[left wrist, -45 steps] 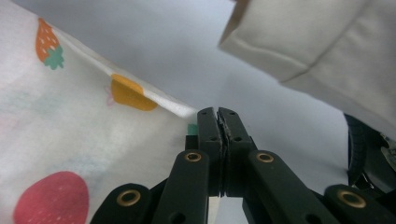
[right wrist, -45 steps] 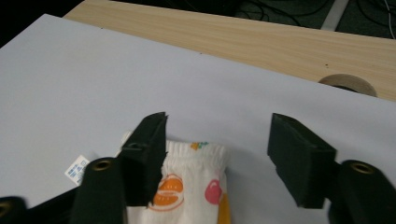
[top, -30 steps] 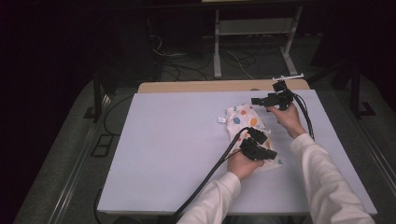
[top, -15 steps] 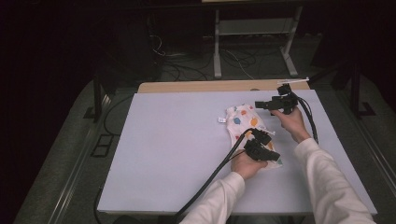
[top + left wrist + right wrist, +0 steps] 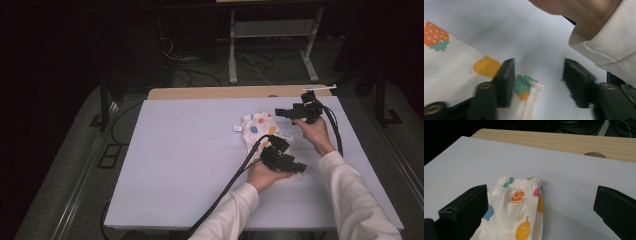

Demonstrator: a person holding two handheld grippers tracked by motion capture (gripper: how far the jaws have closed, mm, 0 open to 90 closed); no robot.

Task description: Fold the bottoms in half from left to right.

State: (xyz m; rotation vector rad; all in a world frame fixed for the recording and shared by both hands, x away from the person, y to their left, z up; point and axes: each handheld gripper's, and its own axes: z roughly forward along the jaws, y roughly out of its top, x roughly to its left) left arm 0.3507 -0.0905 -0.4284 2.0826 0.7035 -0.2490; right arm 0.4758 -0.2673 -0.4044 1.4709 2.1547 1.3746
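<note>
A folded white cloth [image 5: 258, 127] printed with coloured fruit lies on the pale mat [image 5: 190, 155], right of centre. My left gripper [image 5: 298, 167] rests at the cloth's near end. Its jaws have just been opening and stand open [image 5: 537, 67]; the hemmed cloth corner [image 5: 525, 87] lies loose beside one jaw, with bare mat across the rest of the gap. My right gripper [image 5: 278, 112] hovers by the cloth's far right edge, pointing left. It is open wide [image 5: 541, 195] over the cloth's elastic-edged end [image 5: 520, 182], not touching it.
The light wooden tabletop [image 5: 225, 93] shows beyond the mat's far edge. The left gripper's cable [image 5: 225, 192] trails over the mat to the front edge. A white metal stand [image 5: 270, 35] and floor cables lie behind the table. A cream sleeve [image 5: 606, 47] crosses close to the left jaws.
The right gripper has drifted slightly right, away from the cloth's far end. The left hand has stayed at the cloth's near end.
</note>
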